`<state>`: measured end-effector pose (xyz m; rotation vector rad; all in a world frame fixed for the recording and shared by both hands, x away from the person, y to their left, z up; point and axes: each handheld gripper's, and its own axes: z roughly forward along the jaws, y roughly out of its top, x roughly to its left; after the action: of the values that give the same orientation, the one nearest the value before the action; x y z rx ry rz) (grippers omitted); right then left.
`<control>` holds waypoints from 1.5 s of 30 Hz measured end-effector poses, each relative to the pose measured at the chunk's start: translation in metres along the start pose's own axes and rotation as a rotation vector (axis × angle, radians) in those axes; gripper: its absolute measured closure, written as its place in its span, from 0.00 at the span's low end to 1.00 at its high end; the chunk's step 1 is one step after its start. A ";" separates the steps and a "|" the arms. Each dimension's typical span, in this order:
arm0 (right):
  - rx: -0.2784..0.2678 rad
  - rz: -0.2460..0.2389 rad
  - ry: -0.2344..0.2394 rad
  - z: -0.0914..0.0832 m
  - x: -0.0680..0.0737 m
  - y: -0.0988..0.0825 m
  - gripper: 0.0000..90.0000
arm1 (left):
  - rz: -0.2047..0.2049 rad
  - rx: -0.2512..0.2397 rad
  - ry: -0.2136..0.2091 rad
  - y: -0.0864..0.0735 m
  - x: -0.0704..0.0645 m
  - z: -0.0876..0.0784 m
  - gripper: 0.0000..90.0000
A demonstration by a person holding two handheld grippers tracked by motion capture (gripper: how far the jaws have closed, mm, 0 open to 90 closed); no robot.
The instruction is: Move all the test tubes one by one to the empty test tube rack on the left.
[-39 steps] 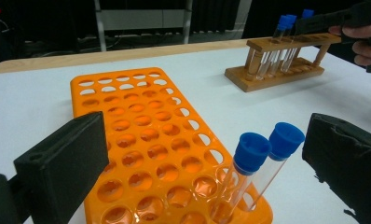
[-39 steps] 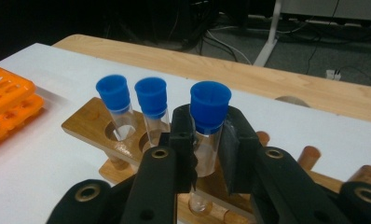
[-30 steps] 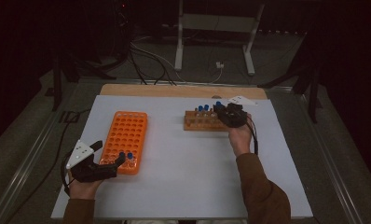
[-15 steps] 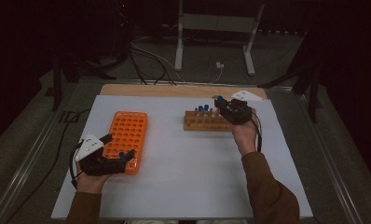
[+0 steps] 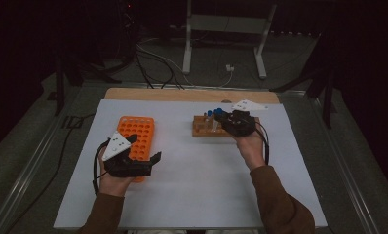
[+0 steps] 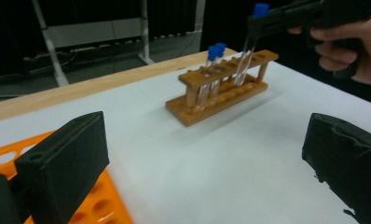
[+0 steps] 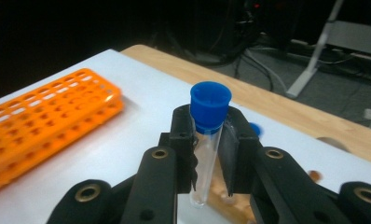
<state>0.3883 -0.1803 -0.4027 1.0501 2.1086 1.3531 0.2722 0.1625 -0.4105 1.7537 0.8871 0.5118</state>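
Blue-capped tube (image 7: 206, 140), upright, above wooden rack (image 6: 221, 88)

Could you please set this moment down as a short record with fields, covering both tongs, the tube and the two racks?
right tongs: shut on the blue-capped tube, gripped just below its cap
tube position: lifted, its lower end at the wooden rack
wooden rack: holds two more blue-capped tubes upright, near the table's far edge
left tongs: open, nothing between the jaws, beside the orange rack
orange rack: lies flat on the white table cover, visible holes empty
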 end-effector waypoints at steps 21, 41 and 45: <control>0.045 -0.001 0.188 0.001 0.048 0.009 0.85 | 0.042 0.022 -0.060 0.009 -0.037 0.038 0.05; 0.053 -0.053 0.355 -0.005 0.095 0.013 0.85 | 0.058 0.070 -0.075 0.009 -0.047 0.059 0.57; 0.054 -0.069 0.370 -0.006 0.102 0.014 0.85 | 0.055 0.065 -0.086 0.009 -0.045 0.058 0.69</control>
<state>0.3255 -0.1014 -0.3822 0.7845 2.4306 1.5607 0.2872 0.0905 -0.4184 1.8497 0.8053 0.4444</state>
